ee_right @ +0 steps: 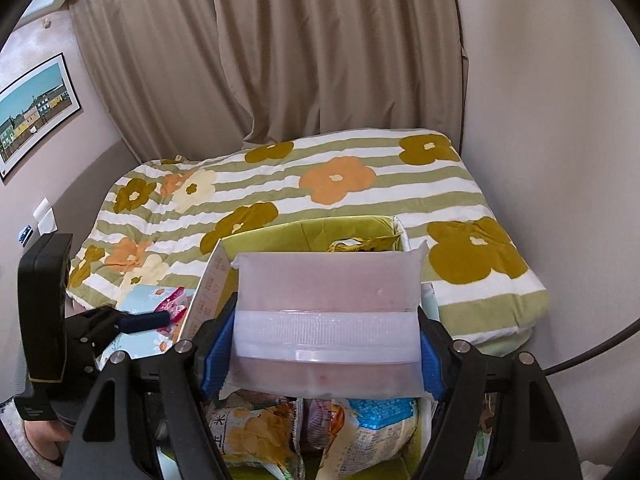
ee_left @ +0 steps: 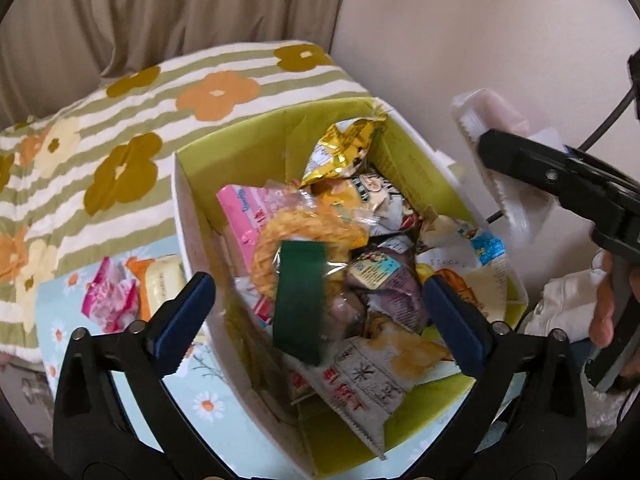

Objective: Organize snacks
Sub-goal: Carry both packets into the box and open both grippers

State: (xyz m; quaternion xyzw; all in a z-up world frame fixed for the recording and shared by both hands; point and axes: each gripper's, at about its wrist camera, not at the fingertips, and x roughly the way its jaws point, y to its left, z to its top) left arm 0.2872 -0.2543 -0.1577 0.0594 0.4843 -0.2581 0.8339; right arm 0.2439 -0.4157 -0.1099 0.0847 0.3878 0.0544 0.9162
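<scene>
Green-and-white striped quilt with flower print spread beneath. Lime-lined cardboard box set upon it, filled with mixed snack packets. Dark green packet, blurred, apparently loose above the heap. Left gripper gaping wide, empty. Right gripper clamped on frosted translucent pouch above the box.

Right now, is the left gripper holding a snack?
No, the left gripper is open above the box, with the green packet lying loose between its pads, untouched.
</scene>
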